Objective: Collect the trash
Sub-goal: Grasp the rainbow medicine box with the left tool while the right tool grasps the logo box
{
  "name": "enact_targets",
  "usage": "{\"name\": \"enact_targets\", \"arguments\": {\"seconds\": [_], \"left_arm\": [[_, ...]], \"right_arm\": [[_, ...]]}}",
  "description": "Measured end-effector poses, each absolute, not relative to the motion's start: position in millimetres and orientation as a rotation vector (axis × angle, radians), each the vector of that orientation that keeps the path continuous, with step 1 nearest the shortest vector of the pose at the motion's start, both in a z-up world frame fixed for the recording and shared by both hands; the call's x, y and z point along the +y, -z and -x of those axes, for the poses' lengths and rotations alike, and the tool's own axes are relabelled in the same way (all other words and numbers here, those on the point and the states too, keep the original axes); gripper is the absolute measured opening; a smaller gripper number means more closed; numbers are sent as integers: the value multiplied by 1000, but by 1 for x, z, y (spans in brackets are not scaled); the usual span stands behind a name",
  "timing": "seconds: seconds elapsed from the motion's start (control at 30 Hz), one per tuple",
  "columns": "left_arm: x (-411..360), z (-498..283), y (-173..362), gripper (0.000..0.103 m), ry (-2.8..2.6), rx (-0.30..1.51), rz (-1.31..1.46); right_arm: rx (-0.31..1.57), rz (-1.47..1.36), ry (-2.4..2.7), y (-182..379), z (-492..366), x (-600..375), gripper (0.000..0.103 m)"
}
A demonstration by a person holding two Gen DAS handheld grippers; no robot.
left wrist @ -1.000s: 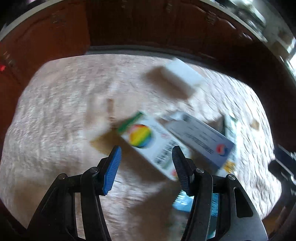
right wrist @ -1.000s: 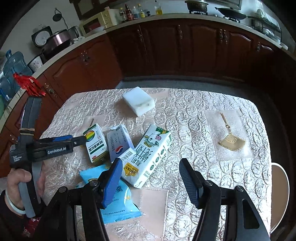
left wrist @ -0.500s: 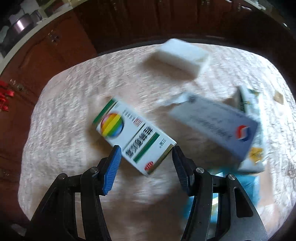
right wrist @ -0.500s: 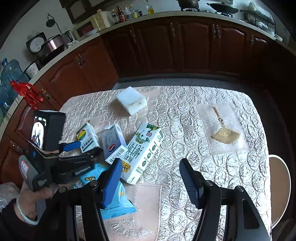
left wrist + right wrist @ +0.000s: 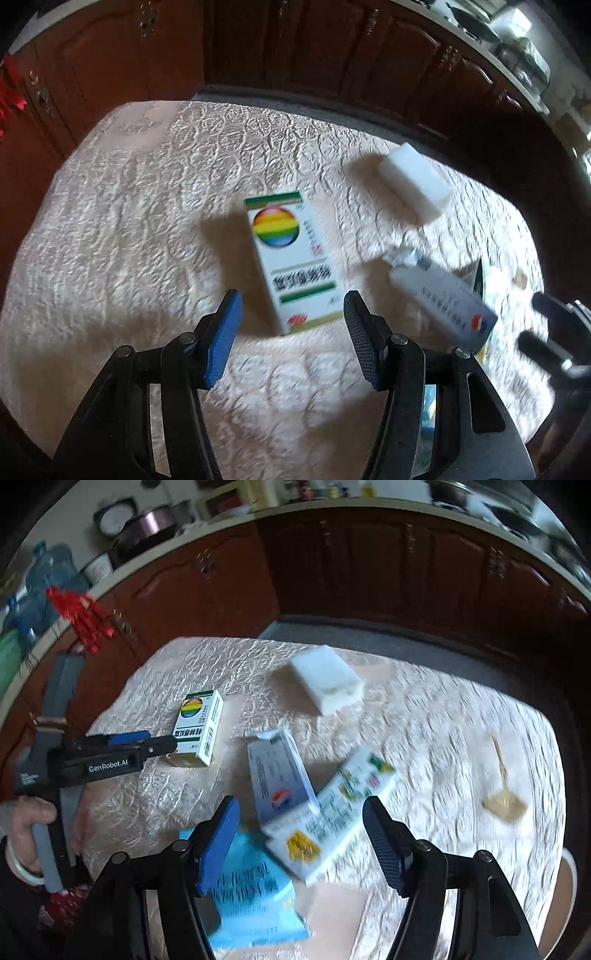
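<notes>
My left gripper (image 5: 291, 319), jaws apart and empty, straddles the near end of the white rainbow-printed cardboard carton (image 5: 293, 264): light, stiff, crushable; pinch its long sides.

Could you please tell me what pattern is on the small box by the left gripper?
A rainbow-striped circle on the white box, clearest in the left wrist view.

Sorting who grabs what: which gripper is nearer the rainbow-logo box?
Left. The left gripper has its fingers at the rainbow-logo box; the right gripper sits off by the milk carton.
</notes>
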State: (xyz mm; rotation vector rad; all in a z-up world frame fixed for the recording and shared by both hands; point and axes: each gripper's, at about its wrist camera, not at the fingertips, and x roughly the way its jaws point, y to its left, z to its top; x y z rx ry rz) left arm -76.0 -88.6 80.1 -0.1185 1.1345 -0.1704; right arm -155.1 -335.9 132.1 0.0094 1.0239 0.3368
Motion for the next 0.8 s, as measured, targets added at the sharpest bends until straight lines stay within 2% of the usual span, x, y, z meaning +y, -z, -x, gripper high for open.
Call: {"name": "enact_targets", "arguments": {"seconds": [0.3,0.4,0.43,0.47,0.6,0.8], "left_arm": [[-106,42,-52,57,89,1180,122],[-116,39,-48,57,59,1173,34],[-119,38,-45,57,58,1182,7],[-120,37,-43,57,60,1185,1],[-117,36,-37,56,91,1199,13],[-100,49,-47,52,137,1136,84]], "right_arm": [[1225,148,-421,-90,108,-294,68],[1264,157,-418,-73,101,-289,67],[1270,146,-407,-69,99,-290,64],[1276,131,-401,-65,98,-291,51],[1229,73,-411,-65,103,-295,50],[1109,-38,-415,-102,125,-317,49]]}}
